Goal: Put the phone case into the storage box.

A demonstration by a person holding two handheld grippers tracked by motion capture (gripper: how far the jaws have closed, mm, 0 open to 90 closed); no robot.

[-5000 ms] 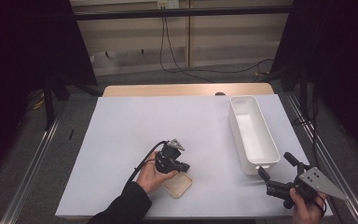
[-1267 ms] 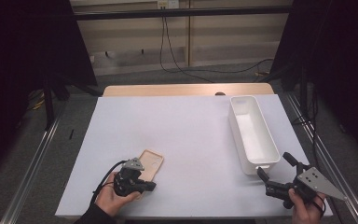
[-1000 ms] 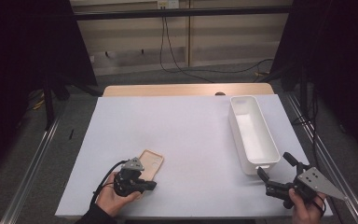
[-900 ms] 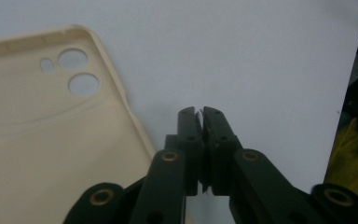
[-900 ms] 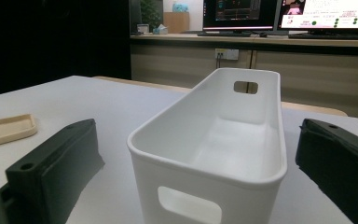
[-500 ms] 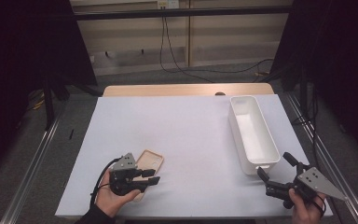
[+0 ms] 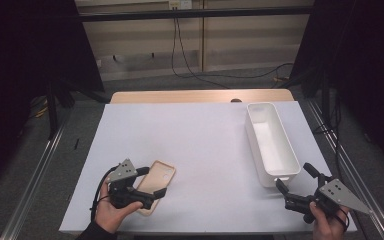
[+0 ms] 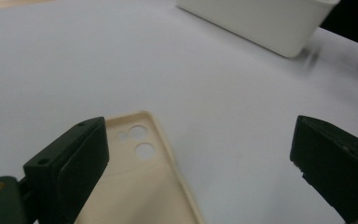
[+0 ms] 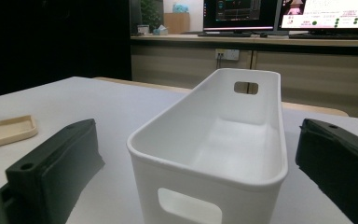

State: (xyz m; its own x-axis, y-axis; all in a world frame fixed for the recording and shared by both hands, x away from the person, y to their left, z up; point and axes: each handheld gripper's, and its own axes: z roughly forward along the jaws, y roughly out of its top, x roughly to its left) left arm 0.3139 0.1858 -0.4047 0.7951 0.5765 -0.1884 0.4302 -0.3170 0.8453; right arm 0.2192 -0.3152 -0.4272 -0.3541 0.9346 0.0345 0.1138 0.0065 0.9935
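A beige phone case (image 7: 158, 179) lies flat on the white table (image 7: 200, 140) near the front left, its camera holes (image 8: 140, 142) facing up. My left gripper (image 7: 152, 182) hovers just over its near end. Its jaws have just been opening and now stand wide open (image 8: 200, 135), with the case low between them and neither pad touching it. At the front right my right gripper (image 7: 293, 175) is open. It faces the near end of a long white bin (image 7: 271, 142), which is empty inside (image 9: 223, 140) and stands between the jaws (image 9: 198, 130).
The bin runs along the table's right side. A wooden strip (image 7: 200, 96) borders the far edge. Metal rails (image 7: 40, 175) flank the table, and cables (image 7: 195, 65) lie on the floor behind. Monitors (image 9: 279, 14) stand on a desk far off.
The left gripper carried the case from the front middle to the front left, then let go of it: its jaws went from shut on the case to wide open and lifted slightly. The right gripper stayed put.
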